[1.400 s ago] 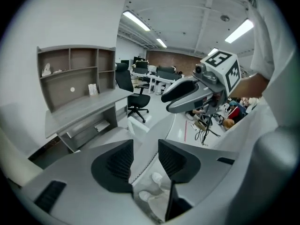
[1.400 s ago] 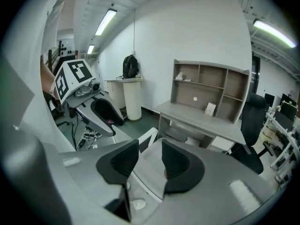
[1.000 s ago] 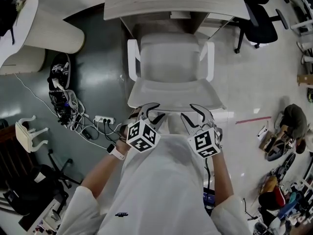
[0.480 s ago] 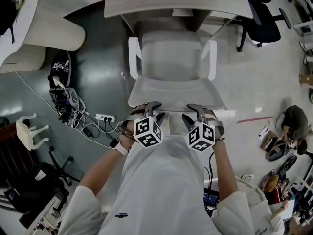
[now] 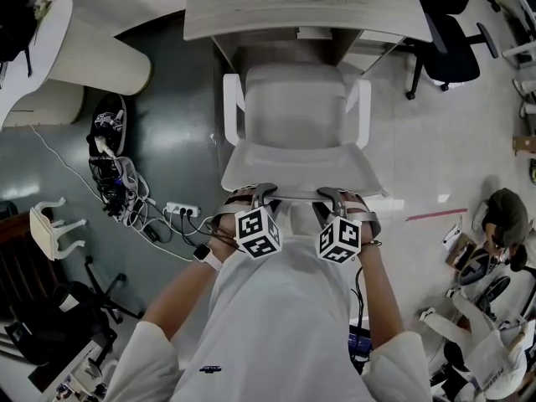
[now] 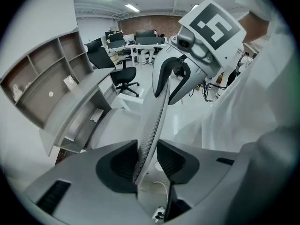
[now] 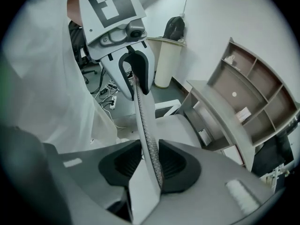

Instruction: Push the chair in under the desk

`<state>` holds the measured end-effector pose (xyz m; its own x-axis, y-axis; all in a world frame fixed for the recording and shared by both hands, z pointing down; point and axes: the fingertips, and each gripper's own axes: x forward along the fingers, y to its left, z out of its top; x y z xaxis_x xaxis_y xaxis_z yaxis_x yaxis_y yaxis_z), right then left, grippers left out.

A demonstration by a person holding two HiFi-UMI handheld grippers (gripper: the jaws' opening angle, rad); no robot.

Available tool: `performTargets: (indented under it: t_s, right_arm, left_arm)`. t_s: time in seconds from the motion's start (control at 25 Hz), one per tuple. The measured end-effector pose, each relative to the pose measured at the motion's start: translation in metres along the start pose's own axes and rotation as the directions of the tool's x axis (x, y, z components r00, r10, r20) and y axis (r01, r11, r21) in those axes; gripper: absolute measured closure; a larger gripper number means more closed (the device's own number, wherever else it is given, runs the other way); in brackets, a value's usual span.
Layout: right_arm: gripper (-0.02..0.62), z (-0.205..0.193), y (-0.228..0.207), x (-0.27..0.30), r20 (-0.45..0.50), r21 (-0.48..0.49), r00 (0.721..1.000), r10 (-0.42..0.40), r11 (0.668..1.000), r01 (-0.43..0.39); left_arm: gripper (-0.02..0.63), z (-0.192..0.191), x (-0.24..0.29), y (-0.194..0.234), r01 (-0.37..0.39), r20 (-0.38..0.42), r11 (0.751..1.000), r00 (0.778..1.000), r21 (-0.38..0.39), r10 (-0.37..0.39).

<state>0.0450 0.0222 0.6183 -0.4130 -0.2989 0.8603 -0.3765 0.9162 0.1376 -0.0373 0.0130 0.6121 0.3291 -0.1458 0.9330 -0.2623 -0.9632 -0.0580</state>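
– Firstly, the head view: what is found changed?

– A second ago both tools were held wide open just short of the chair [image 5: 293, 111]. Now the left gripper [image 5: 255, 195] and the right gripper [image 5: 335, 195] are set side by side over the top edge of the backrest [image 5: 293, 170], and their jaws are closing on it. The chair is not seen to have shifted against the desk [image 5: 310, 11]. Only the seat's front lies at the desk's edge, and the rest stands out on the floor [image 5: 180, 124].

– Meaning for the task?

– A hold is judged just made; the push is judged not yet begun.

– Left gripper view?

– The backrest [image 6: 154, 121] is seen running between the jaws as a thin curved band, with fine mesh on one face and a smooth pale rim. The dark ribbed pads are seen meeting it on both sides. Further along the same edge the right gripper [image 6: 165, 86] is seen set likewise.

– Right gripper view?

– The same is found: the mesh band [image 7: 145, 125] is pinched between the ribbed pads.

– Materials otherwise?

– The seat and armrests [image 5: 232, 107] are noted as pale, moulded and rounded. The desk top is a flat board with a pale wood grain. The floor is hard and glossy, so an easy slide is expected, though the chair's feet are hidden.
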Motion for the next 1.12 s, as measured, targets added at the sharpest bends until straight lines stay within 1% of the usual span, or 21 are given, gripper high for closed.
performTargets:
  t_s: [0.12,0.28,0.4,0.52,0.76,0.88,1.04,1.12]
  right_arm:
    - [0.469,0.000,-0.001,0.001,0.020,0.012,1.000,-0.011,1.000,0.011]
    - [0.468,0.002,-0.011,0.003,0.031,0.005,0.999,-0.027,1.000,0.027]
    - [0.468,0.002,-0.020,0.006,0.054,-0.009,0.998,-0.014,1.000,0.014]
    - [0.466,0.003,-0.031,0.008,0.067,-0.014,0.998,-0.007,1.000,0.008]
    - [0.462,0.007,-0.055,0.016,0.062,0.015,0.998,-0.012,1.000,0.011]
    - [0.460,0.012,-0.067,0.020,0.066,0.017,0.998,-0.021,1.000,0.019]
    - [0.456,0.017,-0.083,0.025,0.065,0.037,0.998,-0.020,0.999,0.017]
    - [0.454,0.018,-0.090,0.027,0.068,0.039,0.997,-0.022,0.999,0.019]
  left_arm:
    - [0.472,-0.001,0.001,0.001,0.006,-0.005,1.000,1.000,-0.031,-0.006]
    - [0.466,0.002,0.002,0.009,0.008,-0.013,0.998,1.000,-0.063,-0.009]
    - [0.463,0.006,0.006,0.017,-0.014,-0.020,0.997,1.000,-0.077,0.012]
    - [0.459,0.010,0.009,0.027,-0.031,-0.009,0.995,0.999,-0.093,0.030]
    - [0.456,0.017,0.014,0.049,-0.053,-0.004,0.993,0.999,-0.107,0.053]
    - [0.451,0.018,0.014,0.062,-0.077,0.001,0.990,0.997,-0.121,0.078]
    - [0.449,0.023,0.017,0.079,-0.140,0.029,0.986,0.989,-0.095,0.143]
    - [0.451,0.025,0.019,0.086,-0.148,0.027,0.985,0.988,-0.092,0.151]
